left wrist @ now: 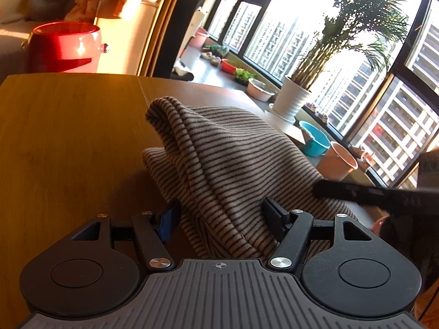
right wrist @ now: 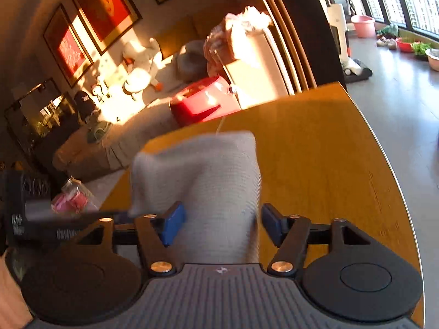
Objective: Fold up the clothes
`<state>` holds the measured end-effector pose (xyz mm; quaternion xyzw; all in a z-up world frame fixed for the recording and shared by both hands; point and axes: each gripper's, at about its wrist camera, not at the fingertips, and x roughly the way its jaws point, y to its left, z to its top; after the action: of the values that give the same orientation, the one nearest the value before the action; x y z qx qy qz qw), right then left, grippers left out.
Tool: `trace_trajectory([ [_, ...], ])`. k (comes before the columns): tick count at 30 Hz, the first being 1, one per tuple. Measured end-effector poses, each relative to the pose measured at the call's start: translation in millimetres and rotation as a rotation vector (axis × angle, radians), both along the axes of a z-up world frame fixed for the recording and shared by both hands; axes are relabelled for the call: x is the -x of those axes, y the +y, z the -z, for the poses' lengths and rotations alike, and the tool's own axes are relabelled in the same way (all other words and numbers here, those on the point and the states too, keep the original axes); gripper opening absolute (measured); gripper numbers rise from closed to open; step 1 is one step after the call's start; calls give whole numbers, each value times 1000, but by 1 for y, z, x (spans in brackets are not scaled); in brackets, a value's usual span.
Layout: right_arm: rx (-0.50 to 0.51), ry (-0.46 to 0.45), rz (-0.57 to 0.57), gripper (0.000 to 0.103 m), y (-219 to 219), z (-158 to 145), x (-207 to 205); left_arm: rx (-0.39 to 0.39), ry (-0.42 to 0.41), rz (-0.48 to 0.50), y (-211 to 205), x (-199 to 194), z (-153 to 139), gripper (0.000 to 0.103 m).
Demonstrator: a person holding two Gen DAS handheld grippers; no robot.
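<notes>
Striped knit garment (left wrist: 225,159) hangs bunched and lifted off the wooden tabletop (left wrist: 68,137), passing between the spread jaws of both the left gripper (left wrist: 222,216) and right gripper (right wrist: 219,219) (neither visibly pinching). No neat fold shows; flattening and folding remain.

**Two matching black hand-held grippers with blue-padded fingers**

The left black plastic two-finger gripper (left wrist: 222,216) has a grey ribbed housing at its base, marked at the top centre with a small crosshair symbol. Two round black discs flank the housing, each with a raised circular cap. Black link bars run from silver rivets up to smaller silver pins. Its fingers carry pads: one blue (left wrist: 168,223), the other looking dark.

The right black plastic two-finger gripper (right wrist: 221,223) has the same build: ribbed grey housing, a faint centre mark, copper-lit rivets, and blue finger pads (right wrist: 172,223) on both sides.
</notes>
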<state>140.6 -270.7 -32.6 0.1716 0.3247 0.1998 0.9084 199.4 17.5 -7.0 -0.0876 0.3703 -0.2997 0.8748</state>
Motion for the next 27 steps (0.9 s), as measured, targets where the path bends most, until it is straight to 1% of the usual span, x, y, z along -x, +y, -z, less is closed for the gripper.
trace_trajectory([
  [3, 8, -1, 1, 70, -1, 7, 20, 6, 2, 2, 0, -1, 0, 71],
  [4, 11, -2, 1, 67, -1, 9, 27, 9, 2, 3, 1, -2, 1, 71],
  [5, 22, -6, 1, 58, 2, 11, 30, 11, 1, 3, 1, -3, 1, 72],
  [7, 69, -22, -2, 58, 15, 13, 25, 9, -5, -3, 4, -5, 2, 72],
  [9, 86, -22, -7, 58, 29, 14, 13, 1, -16, -37, 11, -11, 1, 73],
  [11, 90, -16, -12, 58, 43, 14, -3, -3, -6, -95, 22, -23, 1, 78],
  [13, 91, -14, -18, 58, 60, 15, -24, -6, 13, -155, 39, -37, -4, 79],
  [15, 116, -34, -28, 58, 85, 16, -44, -10, 32, -214, 58, -50, -10, 78],
  [16, 128, -45, -31, 58, 97, 17, -53, -12, 42, -244, 67, -57, -12, 75],
  [17, 136, -54, -32, 58, 108, 17, -63, -15, 41, -264, 74, -61, -16, 76],
  [20, 156, -78, -30, 58, 140, 18, -88, -18, 35, -297, 91, -65, -23, 77],
  [21, 164, -90, -30, 58, 147, 19, -95, -23, 32, -305, 94, -65, -23, 77],
  [22, 171, -103, -29, 58, 155, 20, -101, -31, 31, -311, 98, -66, -22, 75],
  [24, 177, -113, -38, 58, 159, 20, -108, -28, 43, -320, 102, -69, -15, 69],
  [27, 180, -121, -59, 59, 160, 20, -116, -19, 63, -335, 108, -73, -4, 69],
])
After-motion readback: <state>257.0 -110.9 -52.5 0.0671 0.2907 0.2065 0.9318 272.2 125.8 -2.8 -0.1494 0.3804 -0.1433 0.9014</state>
